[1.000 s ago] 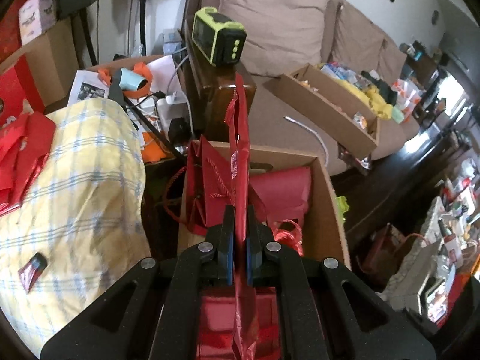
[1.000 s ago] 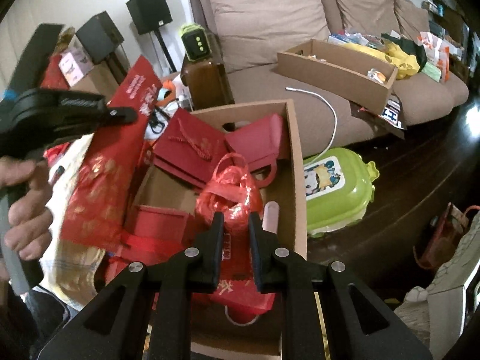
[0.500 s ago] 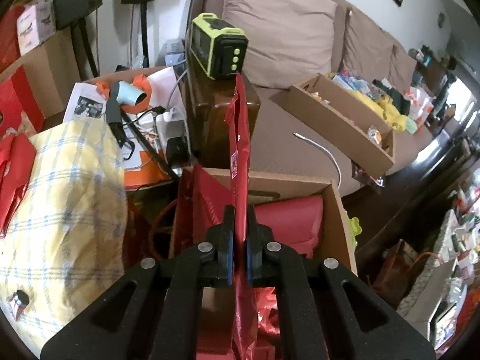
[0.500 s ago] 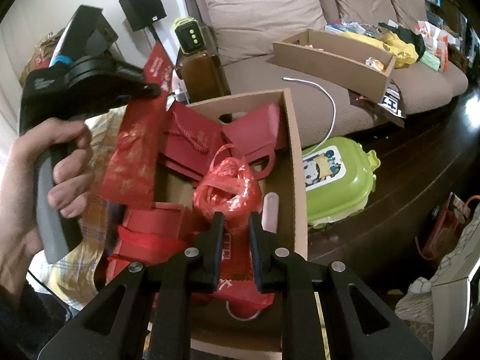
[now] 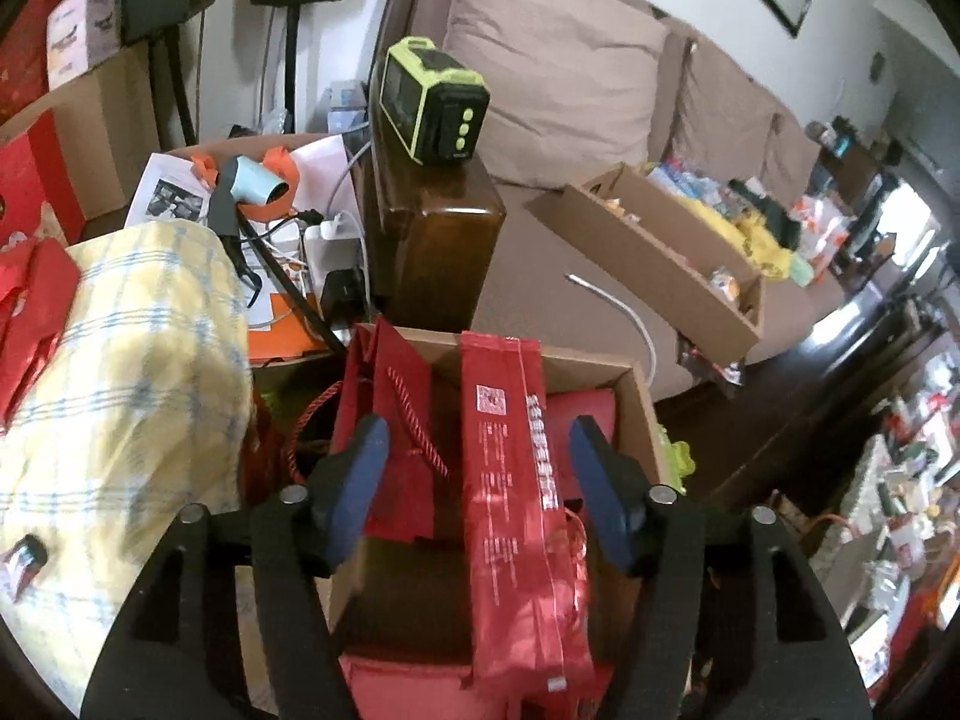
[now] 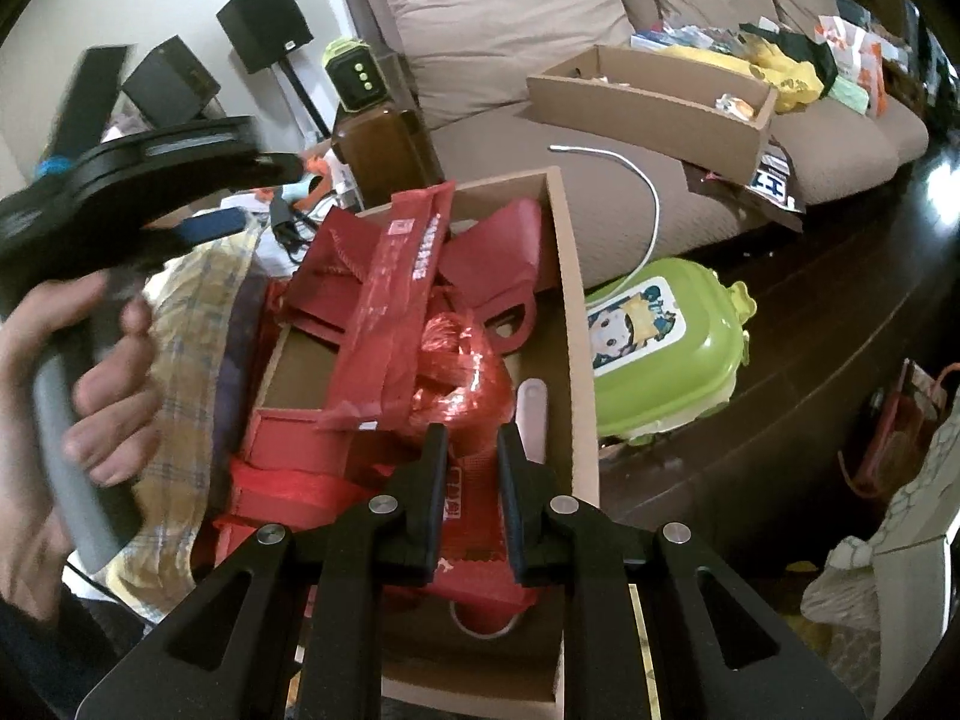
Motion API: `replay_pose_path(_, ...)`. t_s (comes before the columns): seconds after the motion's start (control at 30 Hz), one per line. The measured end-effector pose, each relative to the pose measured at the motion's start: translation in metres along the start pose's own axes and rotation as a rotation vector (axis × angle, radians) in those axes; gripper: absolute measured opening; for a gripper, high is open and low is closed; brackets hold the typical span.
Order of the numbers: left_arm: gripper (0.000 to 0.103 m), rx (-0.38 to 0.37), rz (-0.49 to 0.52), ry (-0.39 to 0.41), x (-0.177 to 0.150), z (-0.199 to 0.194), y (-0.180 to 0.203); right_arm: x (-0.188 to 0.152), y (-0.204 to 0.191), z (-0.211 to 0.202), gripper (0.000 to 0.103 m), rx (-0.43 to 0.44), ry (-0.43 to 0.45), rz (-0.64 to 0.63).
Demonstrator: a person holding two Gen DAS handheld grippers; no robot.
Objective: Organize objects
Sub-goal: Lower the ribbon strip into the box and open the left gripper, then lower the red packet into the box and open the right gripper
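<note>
One long red packet [image 5: 516, 504] lengthwise across box [image 5: 645, 414]

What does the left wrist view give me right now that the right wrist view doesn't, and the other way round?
Only the left wrist view shows the left gripper head-on: its jaws have just been opening and stand clear of the long red packet between them. Only the right wrist view shows the right gripper with narrow jaws, the hand on the left gripper's handle, and the green case. Both show the cardboard box, the packet and the sofa.
</note>
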State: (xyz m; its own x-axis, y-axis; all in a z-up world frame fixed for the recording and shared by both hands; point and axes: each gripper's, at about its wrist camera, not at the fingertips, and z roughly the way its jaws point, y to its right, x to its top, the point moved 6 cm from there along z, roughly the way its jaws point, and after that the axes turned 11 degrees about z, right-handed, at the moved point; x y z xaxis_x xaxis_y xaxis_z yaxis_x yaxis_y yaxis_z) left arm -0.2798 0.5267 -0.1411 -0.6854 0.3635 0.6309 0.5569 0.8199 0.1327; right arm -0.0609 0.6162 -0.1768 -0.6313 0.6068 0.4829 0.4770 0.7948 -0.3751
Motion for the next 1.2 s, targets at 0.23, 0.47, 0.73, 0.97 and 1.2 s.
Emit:
replay_pose_path(0.23, 0.069, 0.047, 0.138, 0.064, -0.022, -0.066, 0.000, -0.002, -0.005, 0.002, 0.015, -0.004, -0.003, -0.020)
replay_pose_path(0.47, 0.079, 0.081, 0.066, 0.004, -0.072, -0.114, -0.019, -0.003, -0.005, 0.003, 0.015, -0.018, -0.001, -0.037)
replay_pose_path(0.73, 0.079, 0.131, 0.023, -0.013, -0.083, -0.133, -0.039, 0.001, -0.002, -0.006, 0.015, -0.023, 0.073, -0.095)
replay_pose_path(0.97, 0.079, 0.175, 0.089, -0.020, -0.090, -0.130, -0.037, 0.013, -0.004, 0.020, 0.015, 0.041, 0.057, -0.024)
replay_pose_path(1.2, 0.079, 0.158, 0.082, -0.033, -0.095, -0.125, -0.040, 0.011, -0.023, 0.040, 0.015, -0.057, 0.044, -0.119)
